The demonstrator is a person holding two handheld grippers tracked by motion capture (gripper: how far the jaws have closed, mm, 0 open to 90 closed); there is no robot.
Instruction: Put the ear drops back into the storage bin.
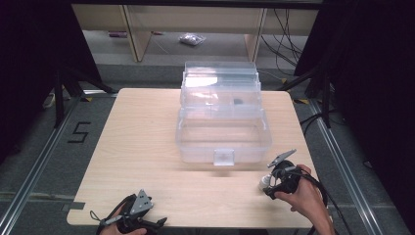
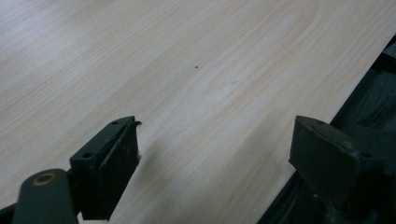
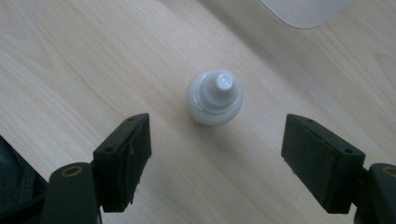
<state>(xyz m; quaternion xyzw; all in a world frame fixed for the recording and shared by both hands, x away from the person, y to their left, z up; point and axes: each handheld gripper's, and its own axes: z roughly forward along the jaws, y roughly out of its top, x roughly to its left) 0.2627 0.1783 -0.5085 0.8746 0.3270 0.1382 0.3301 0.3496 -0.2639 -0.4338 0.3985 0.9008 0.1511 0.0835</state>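
Note:
A small white bottle [image 3: 214, 96] with a narrow cap stands upright on the wooden table [image 1: 142, 142], seen from above in the right gripper view. My right gripper [image 3: 217, 154] hangs over it, open, jaws wide apart on either side and a little short of it. In the high view the bottle [image 1: 263, 182] sits at the front right, just left of the right gripper [image 1: 274, 188]. My left gripper [image 1: 147, 226] rests at the front left edge of the table. It is open [image 2: 215, 154] over bare wood, holding nothing.
A clear plastic box [image 1: 222, 132] with its lid raised and stepped trays stands at the table's middle back; a small dark item [image 1: 238, 102] lies in an upper tray. Its corner [image 3: 303, 9] shows beyond the bottle. The table edge [image 2: 355, 102] runs beside my left gripper.

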